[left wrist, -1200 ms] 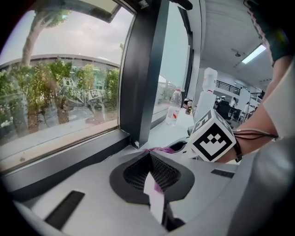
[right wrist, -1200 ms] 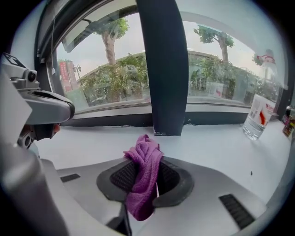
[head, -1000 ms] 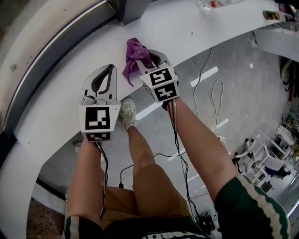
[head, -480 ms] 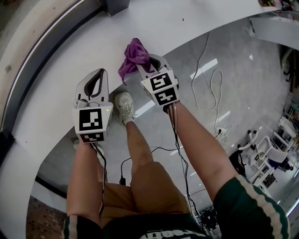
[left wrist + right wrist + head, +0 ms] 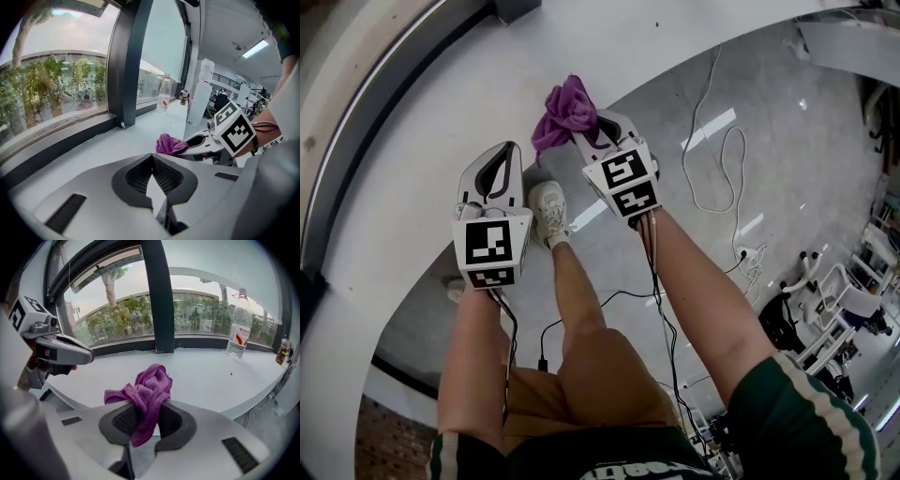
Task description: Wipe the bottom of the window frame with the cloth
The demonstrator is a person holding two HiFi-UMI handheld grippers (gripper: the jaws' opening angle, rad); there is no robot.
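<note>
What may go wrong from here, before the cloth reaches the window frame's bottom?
The right tool pinches the purple cloth in a bunch; it may slip out or wipe only a strip. A water bottle stands on the sill by the frame; a long sweep might topple it.

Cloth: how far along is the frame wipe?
Done: the purple cloth is picked up and clamped in the right gripper. In hand: it is held over the near edge of the white sill, well short of the dark bottom frame rail. Left: the whole wipe along that rail; no contact with it yet. The left gripper is shut and empty.
</note>
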